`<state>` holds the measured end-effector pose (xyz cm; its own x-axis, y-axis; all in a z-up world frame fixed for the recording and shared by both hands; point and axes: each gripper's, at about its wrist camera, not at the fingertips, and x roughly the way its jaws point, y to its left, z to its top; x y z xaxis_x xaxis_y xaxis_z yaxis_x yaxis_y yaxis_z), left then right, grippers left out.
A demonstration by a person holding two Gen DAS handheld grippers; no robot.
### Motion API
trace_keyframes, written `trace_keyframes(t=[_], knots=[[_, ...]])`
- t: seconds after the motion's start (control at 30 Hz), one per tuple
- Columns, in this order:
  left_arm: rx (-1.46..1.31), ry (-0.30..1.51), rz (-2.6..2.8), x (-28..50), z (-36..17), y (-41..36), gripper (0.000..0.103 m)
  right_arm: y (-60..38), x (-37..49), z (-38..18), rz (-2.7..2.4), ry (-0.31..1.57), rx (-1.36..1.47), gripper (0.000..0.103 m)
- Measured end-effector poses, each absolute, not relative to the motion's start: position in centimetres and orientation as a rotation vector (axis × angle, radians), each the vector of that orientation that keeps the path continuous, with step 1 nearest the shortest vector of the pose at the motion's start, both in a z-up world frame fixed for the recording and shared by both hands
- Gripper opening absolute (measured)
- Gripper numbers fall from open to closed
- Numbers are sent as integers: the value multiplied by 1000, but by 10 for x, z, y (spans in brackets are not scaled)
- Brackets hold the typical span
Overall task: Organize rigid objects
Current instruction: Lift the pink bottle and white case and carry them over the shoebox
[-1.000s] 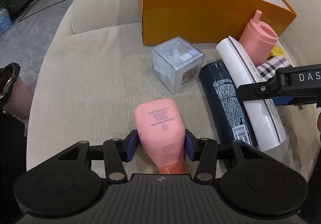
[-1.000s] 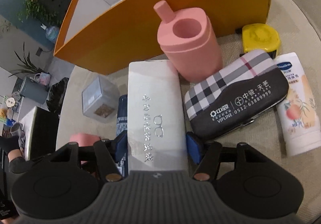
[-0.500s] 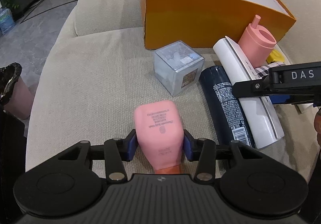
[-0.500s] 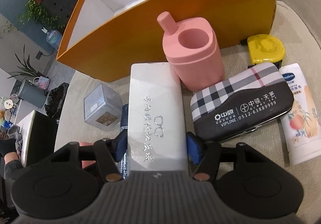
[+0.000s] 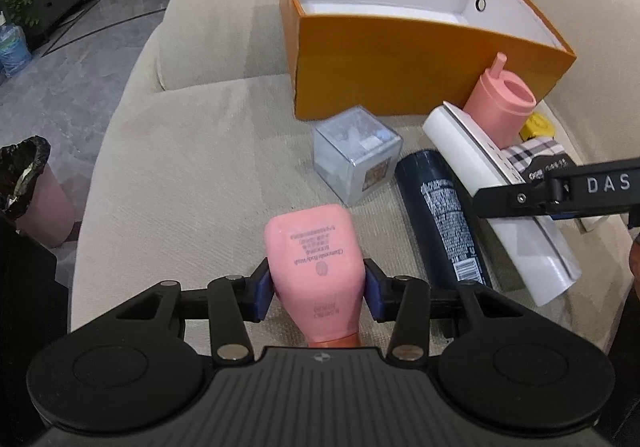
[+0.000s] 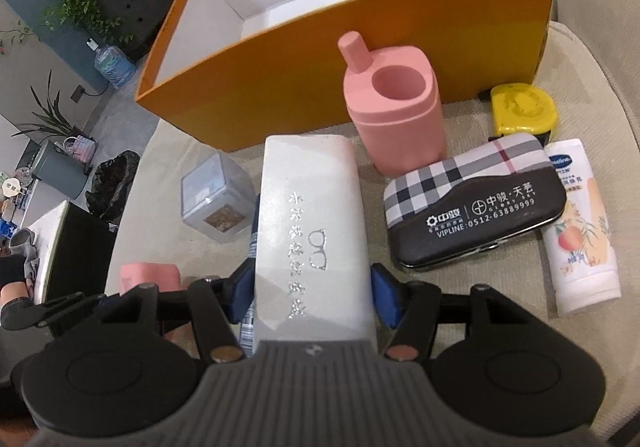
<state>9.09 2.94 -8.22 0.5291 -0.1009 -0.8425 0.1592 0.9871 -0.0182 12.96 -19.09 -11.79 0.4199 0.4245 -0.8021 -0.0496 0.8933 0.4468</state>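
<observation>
My left gripper (image 5: pixel 318 289) is shut on a pink body wash bottle (image 5: pixel 314 259) and holds it above the beige sofa cushion (image 5: pixel 200 175). My right gripper (image 6: pixel 312 287) is shut on a white glasses case (image 6: pixel 312 223), lifted over the cushion; the case also shows in the left wrist view (image 5: pixel 500 203). An open orange box (image 5: pixel 400 47) with a white, bare inside stands at the back, also in the right wrist view (image 6: pixel 320 59).
On the cushion lie a clear cube box (image 5: pixel 356 163), a dark spray can (image 5: pixel 440 215), a pink cup with spout (image 6: pixel 394 115), a plaid-and-black case (image 6: pixel 476 207), a yellow tape measure (image 6: pixel 524 109) and a white lotion tube (image 6: pixel 584 235). A pink bin with a black bag (image 5: pixel 32 191) stands left.
Both grippers have risen and pulled back a little with their objects, so the orange box's inside shows more. Both stay shut.
</observation>
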Motion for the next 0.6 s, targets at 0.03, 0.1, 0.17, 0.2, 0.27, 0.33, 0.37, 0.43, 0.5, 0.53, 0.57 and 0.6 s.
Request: trace_keyframes(t=[0.03,0.1,0.17,0.2,0.27,0.33,0.37,0.43,0.5,0.53,0.57,0.6], knots=[[62,997,-154,91,-80,30,52,-191,128,-116,306,1102,383,60],[58,989,-154,90,-75,31,52,-191,127,-111,310,1094,376,60],[54,983,-154,89,-71,31,52,-192,125,-105,317,1085,371,60],[55,980,-153,88,-69,32,52,-193,124,-103,319,1082,371,60],[55,972,-152,87,-65,32,52,-193,123,-96,320,1076,372,60],[54,964,-152,85,-61,33,52,-193,121,-92,325,1071,374,60],[54,960,-153,84,-60,32,52,-193,120,-89,330,1068,375,60],[59,953,-157,83,-55,32,52,-193,117,-84,336,1060,379,60],[68,946,-163,83,-50,32,52,-196,114,-78,340,1047,384,60],[73,941,-164,84,-47,32,52,-197,114,-74,341,1038,386,60],[78,935,-166,85,-44,31,52,-200,111,-70,341,1030,388,60],[83,928,-168,86,-39,32,52,-202,111,-65,342,1021,388,60]])
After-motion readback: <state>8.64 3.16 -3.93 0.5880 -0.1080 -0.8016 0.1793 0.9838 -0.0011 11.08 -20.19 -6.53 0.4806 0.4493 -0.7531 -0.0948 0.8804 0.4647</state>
